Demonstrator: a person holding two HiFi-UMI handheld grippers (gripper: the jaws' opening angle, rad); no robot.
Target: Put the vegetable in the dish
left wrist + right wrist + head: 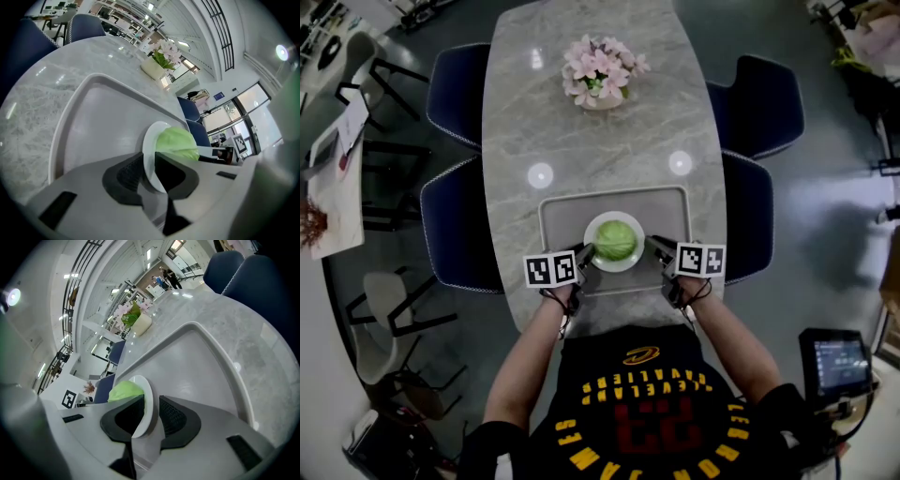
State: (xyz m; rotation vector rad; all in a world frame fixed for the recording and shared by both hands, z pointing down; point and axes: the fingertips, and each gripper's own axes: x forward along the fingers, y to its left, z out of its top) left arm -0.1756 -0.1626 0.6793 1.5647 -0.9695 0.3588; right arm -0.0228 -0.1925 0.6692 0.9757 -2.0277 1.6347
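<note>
A green cabbage (615, 240) lies in a round white dish (618, 268) on a grey tray (562, 216) at the near end of the marble table. My left gripper (586, 255) is at the dish's left rim and my right gripper (654, 246) at its right rim. In the left gripper view the dish's rim (150, 140) stands between the jaws of the left gripper (147, 171), with the cabbage (177, 143) beyond. The right gripper view shows the same: the rim of the dish (149, 394) sits in the right gripper (151, 416), the cabbage (124, 391) behind.
A vase of pink flowers (602, 75) stands at the far middle of the table (516, 122). Dark blue chairs (459, 94) line both long sides. The tray's raised edge (70, 108) surrounds the dish. The table's near edge is just in front of the person's body.
</note>
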